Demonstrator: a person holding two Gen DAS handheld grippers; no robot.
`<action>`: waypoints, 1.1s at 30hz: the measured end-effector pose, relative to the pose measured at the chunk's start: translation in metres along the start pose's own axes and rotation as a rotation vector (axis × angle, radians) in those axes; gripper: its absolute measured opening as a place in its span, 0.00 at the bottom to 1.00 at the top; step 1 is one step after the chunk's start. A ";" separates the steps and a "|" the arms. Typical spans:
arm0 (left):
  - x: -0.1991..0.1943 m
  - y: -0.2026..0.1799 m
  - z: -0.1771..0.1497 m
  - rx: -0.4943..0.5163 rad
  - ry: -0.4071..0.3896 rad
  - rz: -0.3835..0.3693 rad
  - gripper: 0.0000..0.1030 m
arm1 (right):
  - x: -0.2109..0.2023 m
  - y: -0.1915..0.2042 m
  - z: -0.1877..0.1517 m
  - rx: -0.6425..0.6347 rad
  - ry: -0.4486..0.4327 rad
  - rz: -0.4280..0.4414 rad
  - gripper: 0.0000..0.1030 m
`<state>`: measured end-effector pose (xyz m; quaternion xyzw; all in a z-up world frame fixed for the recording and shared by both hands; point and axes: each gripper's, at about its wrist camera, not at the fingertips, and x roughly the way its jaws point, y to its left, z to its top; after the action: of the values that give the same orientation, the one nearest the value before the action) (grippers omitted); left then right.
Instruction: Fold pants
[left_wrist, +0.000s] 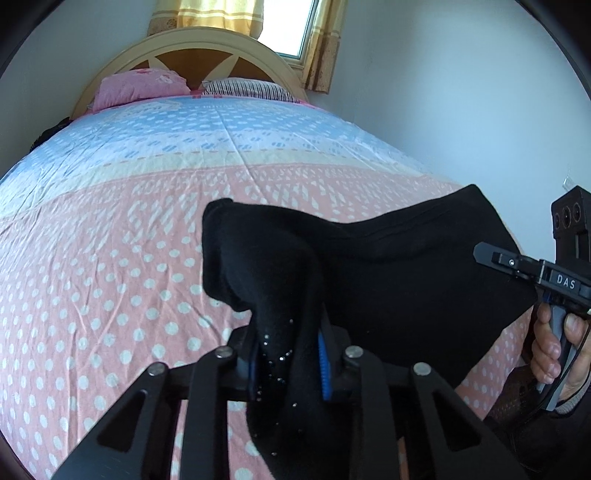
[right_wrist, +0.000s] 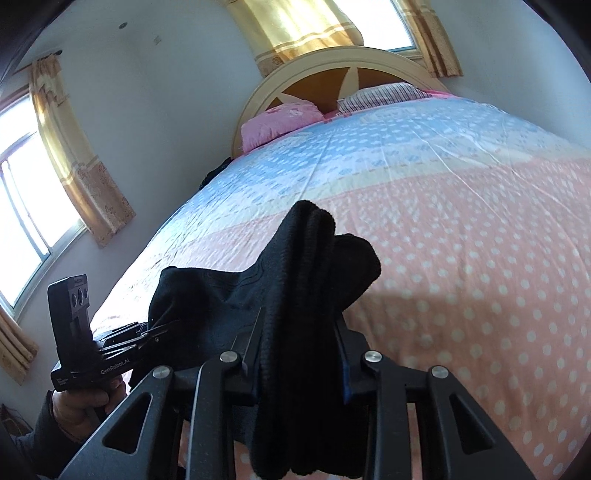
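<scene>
Pinching the black pants (left_wrist: 406, 266) in my left gripper (left_wrist: 288, 354) and right gripper (right_wrist: 299, 354), both jaws pressed onto bunched cloth, I held them stretched above the dotted bedspread (left_wrist: 110, 258), pillows (left_wrist: 140, 86) at twelve o'clock.

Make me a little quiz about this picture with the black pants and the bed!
1. True or false: both tongs are shut on the pants.
2. Which pillow is pink: A, the one nearer the side window, or B, the striped one?
3. Fill in: the pants hang above the ____.

Key:
1. True: left tongs and right tongs both pinch cloth.
2. A, the pink pillow.
3. Bed.
</scene>
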<state>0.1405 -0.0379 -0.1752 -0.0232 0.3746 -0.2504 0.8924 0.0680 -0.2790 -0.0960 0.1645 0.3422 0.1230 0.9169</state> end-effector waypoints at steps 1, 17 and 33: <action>-0.004 0.002 0.001 -0.007 -0.006 -0.002 0.23 | 0.003 0.005 0.004 -0.013 0.004 0.003 0.30; -0.077 0.095 0.006 -0.126 -0.094 0.172 0.21 | 0.117 0.118 0.048 -0.193 0.111 0.169 0.30; -0.126 0.156 -0.009 -0.244 -0.157 0.331 0.21 | 0.188 0.194 0.060 -0.250 0.186 0.276 0.30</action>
<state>0.1270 0.1585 -0.1348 -0.0886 0.3301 -0.0507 0.9384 0.2242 -0.0511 -0.0891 0.0827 0.3817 0.3038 0.8690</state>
